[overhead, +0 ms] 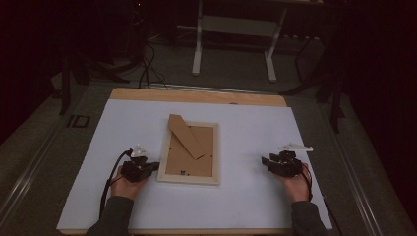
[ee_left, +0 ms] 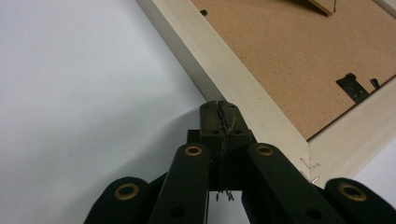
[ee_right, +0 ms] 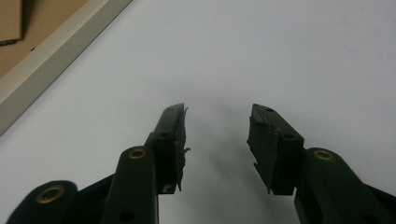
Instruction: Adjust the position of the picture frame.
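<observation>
- The pale wooden picture frame (overhead: 189,152) lies face down mid-sheet on the white table cover (overhead: 246,196), its brown fibreboard back and folding stand (overhead: 184,135) facing up.
- My left gripper (ee_left: 219,109), jaws pressed together on nothing, touches the frame's near-left rail.
- My right gripper (ee_right: 217,123) rests jaws apart, well right of the frame.
- I judge the frame light, stiff and possibly glazed, so fragile; I'd pinch a rail, not the thin stand.

Wooden table (overhead: 196,96), its top almost wholly covered by a white sheet (overhead: 255,132); bare wood shows only along the far edge. One picture frame (overhead: 189,152) lies flat on the sheet, back upward, stand flap tilted toward the far left. The sheet around the frame is smooth and unmarked.
</observation>
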{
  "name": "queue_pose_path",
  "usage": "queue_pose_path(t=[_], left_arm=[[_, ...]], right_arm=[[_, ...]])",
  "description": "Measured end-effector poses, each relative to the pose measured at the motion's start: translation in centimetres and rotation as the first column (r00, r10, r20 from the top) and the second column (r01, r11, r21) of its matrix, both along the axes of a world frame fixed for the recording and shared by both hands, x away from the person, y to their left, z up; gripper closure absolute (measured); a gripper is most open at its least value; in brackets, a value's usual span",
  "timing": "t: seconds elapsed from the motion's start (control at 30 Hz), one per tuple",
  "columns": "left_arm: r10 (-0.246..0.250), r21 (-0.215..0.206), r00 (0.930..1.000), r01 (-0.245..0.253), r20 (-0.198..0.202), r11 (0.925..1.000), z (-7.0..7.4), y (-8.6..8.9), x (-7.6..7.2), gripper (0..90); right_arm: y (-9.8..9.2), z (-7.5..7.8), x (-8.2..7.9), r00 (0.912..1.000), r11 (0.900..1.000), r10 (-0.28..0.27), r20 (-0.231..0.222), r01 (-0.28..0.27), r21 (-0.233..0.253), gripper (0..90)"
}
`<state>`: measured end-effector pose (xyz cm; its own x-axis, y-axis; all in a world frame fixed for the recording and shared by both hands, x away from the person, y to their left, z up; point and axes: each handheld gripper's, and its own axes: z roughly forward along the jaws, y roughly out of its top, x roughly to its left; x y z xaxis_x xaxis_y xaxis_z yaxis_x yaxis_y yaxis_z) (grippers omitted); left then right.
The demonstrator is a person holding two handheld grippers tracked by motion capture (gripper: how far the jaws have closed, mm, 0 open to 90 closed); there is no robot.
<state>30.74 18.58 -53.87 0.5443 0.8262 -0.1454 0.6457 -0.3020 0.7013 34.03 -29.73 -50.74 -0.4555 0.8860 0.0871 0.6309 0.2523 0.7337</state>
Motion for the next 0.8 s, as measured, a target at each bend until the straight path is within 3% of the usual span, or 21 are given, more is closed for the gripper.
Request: queue_pose_path(t=[0.8], left_arm=[[-0.079, 0.002, 0.9968, 0.079, 0.006, 0.9969, 0.4, -2.1, -0.4, 90.0]], right_arm=[[0.4, -0.1, 0.1, 0.9999, 1.000, 0.009, -0.005, -0.009, 0.011, 56.9]])
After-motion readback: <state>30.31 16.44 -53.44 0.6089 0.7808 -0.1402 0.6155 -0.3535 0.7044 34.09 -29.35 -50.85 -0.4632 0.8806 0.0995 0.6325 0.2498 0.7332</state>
